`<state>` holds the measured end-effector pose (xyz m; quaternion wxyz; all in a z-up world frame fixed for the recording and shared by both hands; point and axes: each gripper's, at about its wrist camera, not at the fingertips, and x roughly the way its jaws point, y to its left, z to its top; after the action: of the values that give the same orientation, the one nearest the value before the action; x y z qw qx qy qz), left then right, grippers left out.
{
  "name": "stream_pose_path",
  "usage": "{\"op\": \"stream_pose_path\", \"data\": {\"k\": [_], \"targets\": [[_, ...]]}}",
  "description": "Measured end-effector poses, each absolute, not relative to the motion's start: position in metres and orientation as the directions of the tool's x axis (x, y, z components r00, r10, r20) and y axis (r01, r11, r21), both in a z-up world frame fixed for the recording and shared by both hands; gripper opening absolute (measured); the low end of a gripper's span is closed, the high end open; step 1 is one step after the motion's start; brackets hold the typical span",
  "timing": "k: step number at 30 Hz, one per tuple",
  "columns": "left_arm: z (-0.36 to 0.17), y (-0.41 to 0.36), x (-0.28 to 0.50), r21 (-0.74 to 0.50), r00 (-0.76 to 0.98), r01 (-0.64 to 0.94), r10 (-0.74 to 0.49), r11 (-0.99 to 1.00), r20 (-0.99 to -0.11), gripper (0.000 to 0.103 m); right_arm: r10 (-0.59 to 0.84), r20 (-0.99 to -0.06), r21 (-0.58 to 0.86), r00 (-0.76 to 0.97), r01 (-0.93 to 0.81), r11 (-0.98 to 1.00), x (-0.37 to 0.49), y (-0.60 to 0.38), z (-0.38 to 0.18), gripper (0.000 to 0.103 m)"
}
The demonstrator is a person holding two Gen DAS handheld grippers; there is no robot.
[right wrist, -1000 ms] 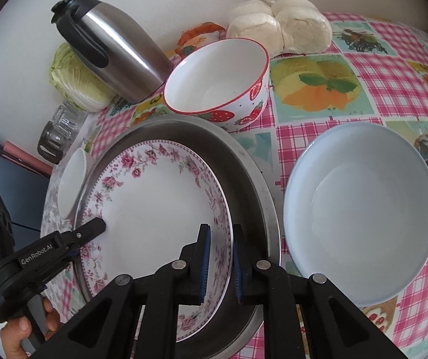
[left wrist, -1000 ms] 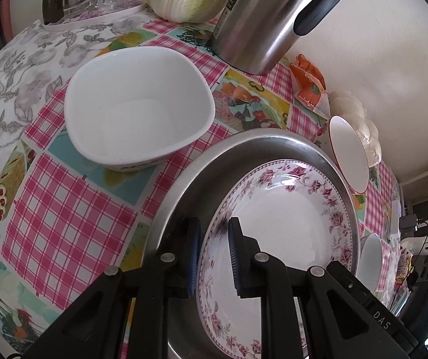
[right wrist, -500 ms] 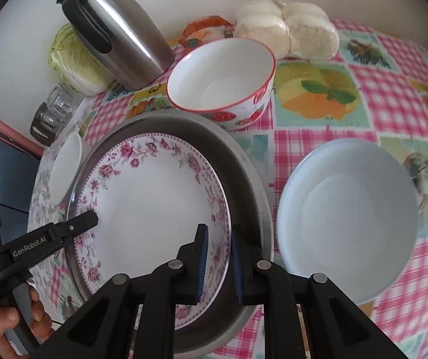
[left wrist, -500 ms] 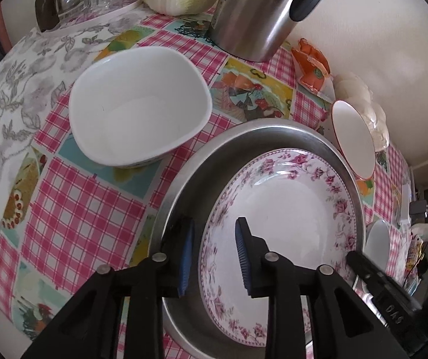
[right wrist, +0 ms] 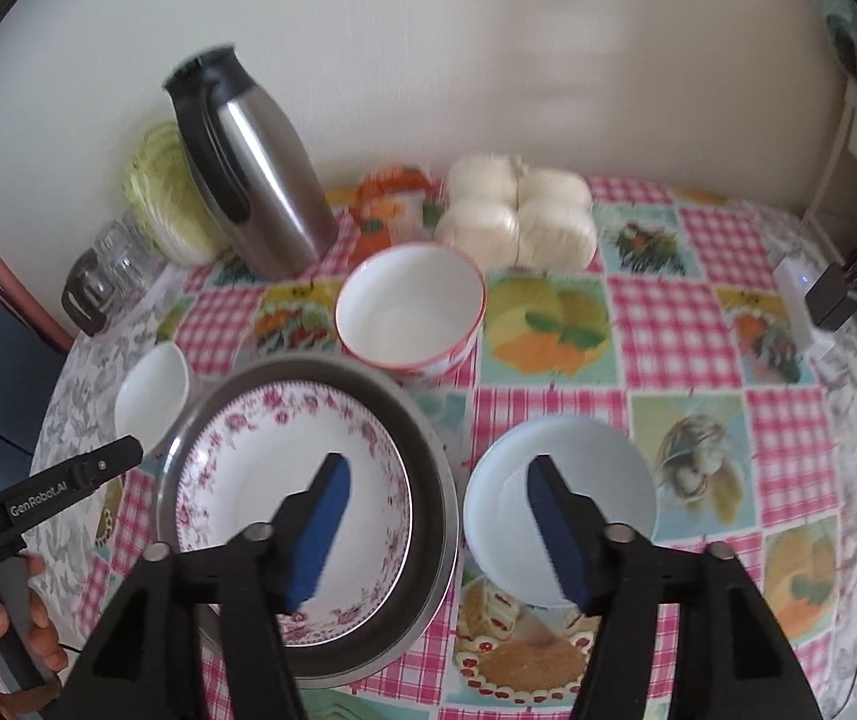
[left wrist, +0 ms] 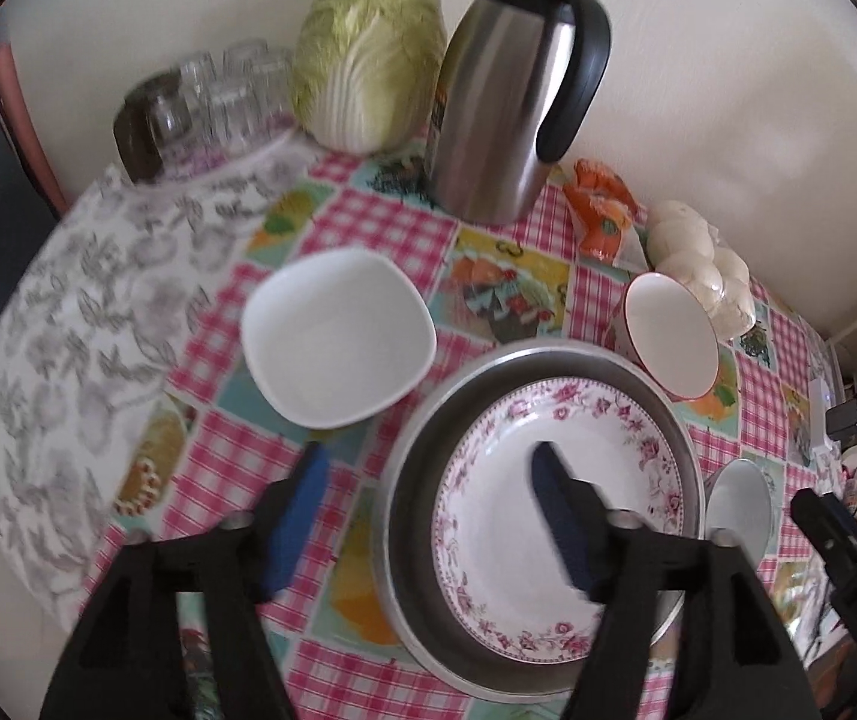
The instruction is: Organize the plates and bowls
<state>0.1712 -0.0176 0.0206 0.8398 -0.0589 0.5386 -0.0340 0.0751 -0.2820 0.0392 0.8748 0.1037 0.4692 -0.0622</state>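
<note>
Opening, my left gripper [left wrist: 428,474] holds nothing: the flowered plate [left wrist: 554,516] in the steel pan [left wrist: 413,480] lies under its right jaw, the white bowl [left wrist: 338,336] ahead of its left. My right gripper [right wrist: 434,486] opens empty too, plate below its left jaw, pale bowl [right wrist: 560,504] below its right, red-rimmed bowl [right wrist: 410,306] beyond.

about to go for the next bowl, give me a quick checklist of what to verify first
1. Floral plate seated inside the metal pan: ok.
2. Left gripper jaws opening, nothing between them: ok.
3. Right gripper jaws opening, nothing between them: ok.
4. Pale blue bowl, red-rimmed bowl and white bowl upright and empty: ok.
5. Bowls not yet stacked: not ok.
</note>
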Motion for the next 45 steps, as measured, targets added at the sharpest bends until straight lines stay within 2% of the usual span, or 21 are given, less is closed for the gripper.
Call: {"op": "stream_pose_path", "data": {"k": [2,4,6,11,24,37,45], "targets": [[0.024,-0.018,0.17,-0.126,0.43,-0.002,-0.112,0.992,-0.896,0.075,-0.03,-0.825,0.109,0.564,0.211,0.971,0.074,-0.283,0.044,0.079],[0.025,-0.019,0.17,-0.12,0.436,0.004,-0.109,0.993,-0.893,0.076,-0.05,-0.822,0.093,0.567,0.22,0.971,0.073,-0.282,0.046,0.082],[0.025,-0.019,0.17,-0.106,0.442,0.003,-0.097,0.994,-0.892,0.084,-0.063,-0.818,0.082,0.571,0.225,0.971,0.073,-0.284,0.047,0.084],[0.023,-0.021,0.174,-0.07,0.465,-0.019,-0.053,0.997,-0.884,0.09,-0.075,-0.818,0.071,0.571,0.23,0.971,0.072,-0.288,0.045,0.09],[0.025,-0.027,0.187,-0.092,0.506,-0.061,-0.049,0.994,-0.861,0.092,-0.087,-0.812,0.092,0.577,0.274,0.957,0.085,-0.3,0.038,0.095],[0.017,-0.06,0.209,-0.06,0.55,-0.024,-0.037,0.998,-0.834,0.092,-0.081,-0.807,0.15,0.586,0.335,0.93,0.113,-0.333,0.017,0.095],[-0.008,-0.081,0.23,-0.085,0.504,0.043,-0.095,0.995,-0.859,0.096,-0.085,-0.802,0.168,0.592,0.361,0.917,0.136,-0.349,0.003,0.095]]}}
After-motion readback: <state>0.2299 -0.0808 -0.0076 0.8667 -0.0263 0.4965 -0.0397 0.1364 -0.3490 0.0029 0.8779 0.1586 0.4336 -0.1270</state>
